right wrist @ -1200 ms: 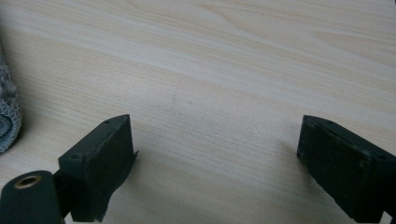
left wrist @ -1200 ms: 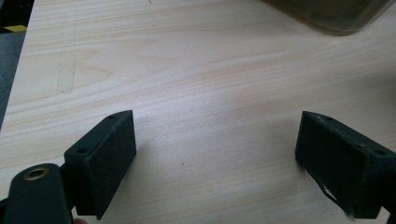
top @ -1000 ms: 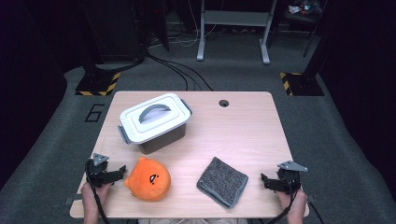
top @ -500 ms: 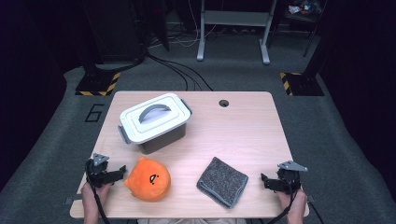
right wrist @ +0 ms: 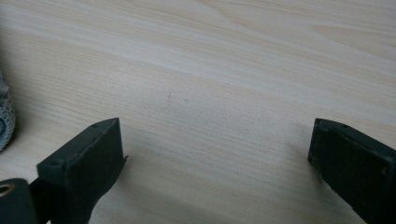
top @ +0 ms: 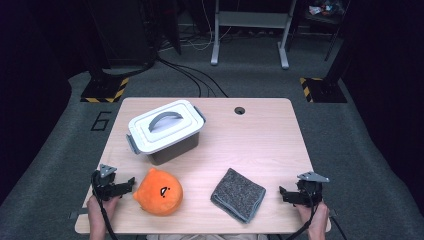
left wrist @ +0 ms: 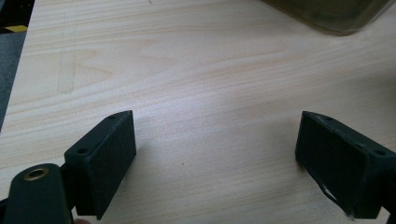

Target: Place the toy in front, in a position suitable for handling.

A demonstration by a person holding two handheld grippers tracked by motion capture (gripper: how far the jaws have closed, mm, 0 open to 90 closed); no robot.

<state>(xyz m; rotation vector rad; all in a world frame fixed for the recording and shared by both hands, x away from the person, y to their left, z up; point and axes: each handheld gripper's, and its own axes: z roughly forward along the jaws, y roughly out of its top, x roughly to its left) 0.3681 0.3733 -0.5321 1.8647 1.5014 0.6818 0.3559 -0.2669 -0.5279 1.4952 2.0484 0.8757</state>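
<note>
High view: left gripper [top: 131, 183] sat lower left, jaws spread, empty, orange plush [top: 159, 191] just right of them. Right gripper [top: 283, 193] spread too, grey cloth [top: 238, 194] farther off leftward on desk [top: 260, 145].

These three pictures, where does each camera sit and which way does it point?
High view: above the person's side, looking forward and down on the table; both hands show with the left gripper and right gripper.
Left gripper view: rides that gripper, looking along its open jaws over bare wood to the box.
Right gripper view: the same, with the cloth at its edge.
Shared: the box and cloth.
</note>
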